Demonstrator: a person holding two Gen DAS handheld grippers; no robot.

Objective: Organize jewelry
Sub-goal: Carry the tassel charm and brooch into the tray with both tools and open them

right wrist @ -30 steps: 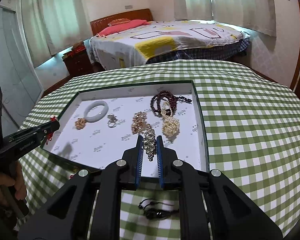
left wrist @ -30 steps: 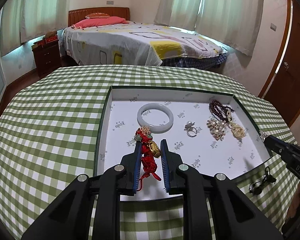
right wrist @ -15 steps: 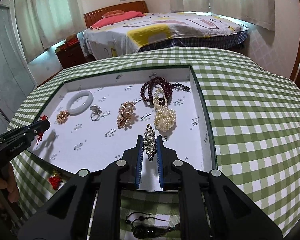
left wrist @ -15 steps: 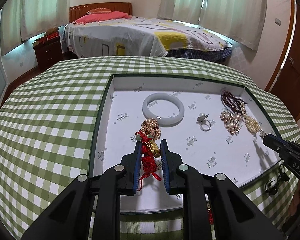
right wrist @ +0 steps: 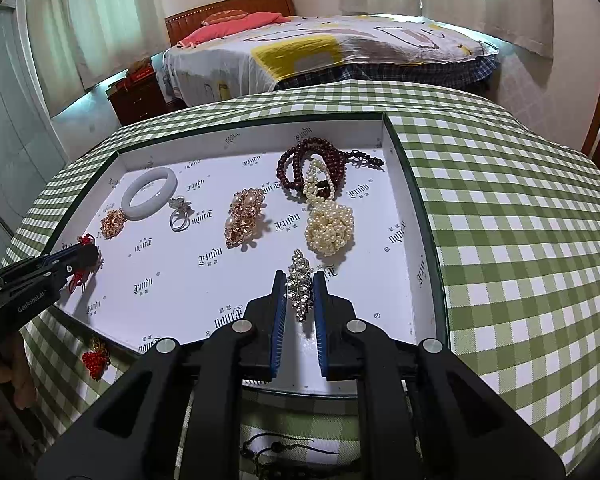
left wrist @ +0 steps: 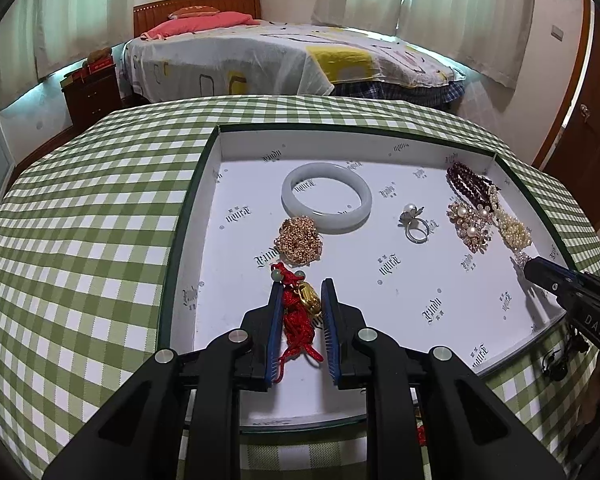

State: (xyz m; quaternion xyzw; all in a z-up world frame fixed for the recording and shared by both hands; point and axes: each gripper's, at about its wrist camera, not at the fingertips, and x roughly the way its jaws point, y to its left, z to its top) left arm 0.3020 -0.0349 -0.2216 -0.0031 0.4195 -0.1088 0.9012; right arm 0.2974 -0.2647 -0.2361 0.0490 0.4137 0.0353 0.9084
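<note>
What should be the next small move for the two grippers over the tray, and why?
Probably open both and let go. The left gripper is shut on the red knotted charm and the right gripper on the crystal brooch, each low over a bare patch of the white tray, apart from the other jewelry.

You are working over a table covered with a green-and-white checked cloth (right wrist: 520, 240). A shallow white-lined tray (left wrist: 380, 136) with a dark green rim is lying directly on the cloth. A red knotted charm (right wrist: 95, 362) is resting on the cloth just outside the tray's near left edge. A black cord piece (right wrist: 276, 450) is lying on the cloth beside the near edge.
</note>
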